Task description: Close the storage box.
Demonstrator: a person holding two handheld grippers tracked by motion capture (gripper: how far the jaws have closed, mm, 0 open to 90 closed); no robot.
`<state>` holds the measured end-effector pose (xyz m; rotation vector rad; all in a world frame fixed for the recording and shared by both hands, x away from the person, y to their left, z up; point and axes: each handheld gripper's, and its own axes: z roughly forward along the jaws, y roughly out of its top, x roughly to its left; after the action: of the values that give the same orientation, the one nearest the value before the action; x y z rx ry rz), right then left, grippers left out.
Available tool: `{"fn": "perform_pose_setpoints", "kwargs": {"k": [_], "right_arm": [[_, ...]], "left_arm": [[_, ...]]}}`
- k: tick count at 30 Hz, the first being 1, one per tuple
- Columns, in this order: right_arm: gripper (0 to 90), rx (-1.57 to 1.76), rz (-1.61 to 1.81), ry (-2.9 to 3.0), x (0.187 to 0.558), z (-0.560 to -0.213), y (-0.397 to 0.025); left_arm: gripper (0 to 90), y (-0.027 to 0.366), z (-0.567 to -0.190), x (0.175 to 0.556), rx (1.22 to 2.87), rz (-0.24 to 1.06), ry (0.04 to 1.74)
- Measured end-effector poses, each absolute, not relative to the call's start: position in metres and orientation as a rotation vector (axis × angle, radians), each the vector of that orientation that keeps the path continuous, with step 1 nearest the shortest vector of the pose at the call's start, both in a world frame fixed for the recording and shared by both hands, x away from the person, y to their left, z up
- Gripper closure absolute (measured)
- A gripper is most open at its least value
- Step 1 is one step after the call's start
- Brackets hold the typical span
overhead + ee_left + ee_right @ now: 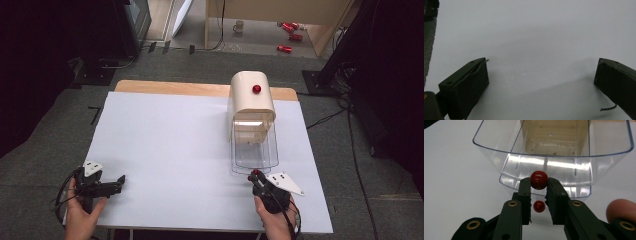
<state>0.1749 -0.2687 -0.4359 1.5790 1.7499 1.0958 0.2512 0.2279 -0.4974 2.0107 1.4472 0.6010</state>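
Pinching a red ball (539, 179) snugly at its tips, the right gripper (257, 176) sits at 6 o'clock of the clear drawer (254, 150), probably to drop it in, while the left gripper (119, 182) idles wide open and empty.

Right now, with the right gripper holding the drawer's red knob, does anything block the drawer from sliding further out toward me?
Nothing visible does. The right gripper is shut on the red knob of the clear drawer, and the white table in front is bare. The left gripper sits far off, open.
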Motion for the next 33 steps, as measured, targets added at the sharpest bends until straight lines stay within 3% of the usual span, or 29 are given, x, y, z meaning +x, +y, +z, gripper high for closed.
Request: {"fn": "perform_pose_setpoints", "kwargs": {"k": [33], "right_arm": [[75.5, 1.543, 1.103, 1.72, 0.225, -0.402, -0.263]], "left_arm": [[0.0, 0.228, -0.497, 0.251, 2.011, 0.601, 1.447]]}}
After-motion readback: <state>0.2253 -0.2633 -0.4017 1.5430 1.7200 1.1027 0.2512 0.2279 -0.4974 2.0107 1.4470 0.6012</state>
